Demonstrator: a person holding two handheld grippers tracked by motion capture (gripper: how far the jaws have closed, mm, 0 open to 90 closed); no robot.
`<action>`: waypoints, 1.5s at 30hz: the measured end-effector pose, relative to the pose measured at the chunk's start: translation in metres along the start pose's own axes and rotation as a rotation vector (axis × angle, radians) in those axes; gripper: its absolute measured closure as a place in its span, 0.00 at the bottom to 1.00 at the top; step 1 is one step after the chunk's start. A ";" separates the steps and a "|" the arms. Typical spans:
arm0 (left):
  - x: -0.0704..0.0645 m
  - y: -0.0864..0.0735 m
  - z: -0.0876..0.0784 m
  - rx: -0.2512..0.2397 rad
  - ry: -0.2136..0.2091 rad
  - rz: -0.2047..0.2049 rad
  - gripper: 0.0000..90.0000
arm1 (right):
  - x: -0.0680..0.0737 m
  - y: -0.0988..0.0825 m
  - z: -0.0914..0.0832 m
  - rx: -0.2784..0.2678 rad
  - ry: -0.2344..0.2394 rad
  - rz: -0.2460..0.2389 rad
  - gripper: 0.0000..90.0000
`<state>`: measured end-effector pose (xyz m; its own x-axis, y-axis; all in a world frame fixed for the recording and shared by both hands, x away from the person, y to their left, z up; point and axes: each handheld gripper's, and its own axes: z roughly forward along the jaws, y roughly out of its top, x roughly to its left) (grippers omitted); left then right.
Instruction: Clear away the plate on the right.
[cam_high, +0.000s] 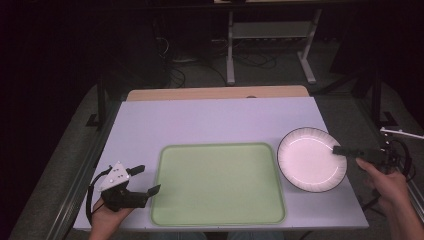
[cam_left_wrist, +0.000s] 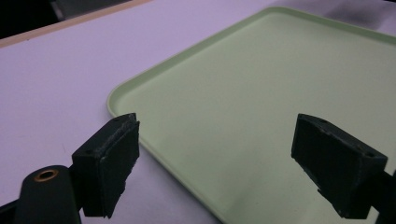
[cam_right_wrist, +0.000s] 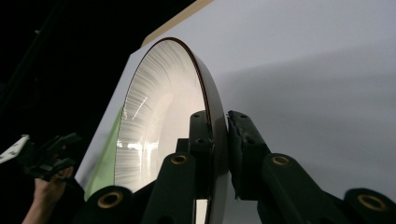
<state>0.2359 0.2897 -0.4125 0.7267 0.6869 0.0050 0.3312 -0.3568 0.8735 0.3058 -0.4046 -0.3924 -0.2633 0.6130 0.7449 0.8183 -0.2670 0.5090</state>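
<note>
A person working at a white table (cam_high: 210, 117) is pinching the rim of a round white plate (cam_high: 310, 159) with the right gripper (cam_high: 345, 150), its two black jaws closed tight on the plate's right-hand edge, one pad on the inner face and one on the underside. The plate, white with a thin dark rim and fine ribbing round its border, is sitting near the table's right edge, just beside the right side of a pale green tray (cam_high: 220, 184) and apart from it by a narrow strip of tabletop. In the right gripper view the plate (cam_right_wrist: 159, 126) is standing edge-on between the right gripper (cam_right_wrist: 219, 135) jaws, with the tabletop spreading out behind it; whether its far side is touching the table cannot be told. The tray, rectangular with rounded corners and a low raised lip, is lying near the table's front edge, roughly at its middle. At the front left corner of the table the left gripper (cam_high: 148, 180) is being held in the person's left hand (cam_high: 107, 212), its jaws standing wide apart and gripping nothing, pointing toward the tray's left side. In the left gripper view, the left gripper (cam_left_wrist: 215, 149) is hanging over the tray (cam_left_wrist: 280, 93) near one rounded corner, with bare green surface showing between its pads. The person's right hand (cam_high: 387, 182) is reaching in at the table's right edge.
</note>
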 end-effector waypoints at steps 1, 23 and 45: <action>0.000 0.000 0.000 -0.001 0.000 0.001 0.17 | 0.005 0.000 0.002 -0.002 0.015 -0.007 0.88; 0.000 0.000 -0.001 -0.003 0.001 0.001 0.17 | 0.059 0.001 0.047 0.128 0.082 -0.092 0.88; 0.001 0.000 -0.002 -0.005 0.001 0.004 0.17 | 0.107 0.011 0.098 0.179 0.083 -0.134 0.88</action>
<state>0.2356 0.2910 -0.4113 0.7276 0.6860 0.0092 0.3252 -0.3567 0.8758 0.3368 -0.2691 -0.3489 -0.4103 0.5691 0.7125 0.8491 -0.0466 0.5262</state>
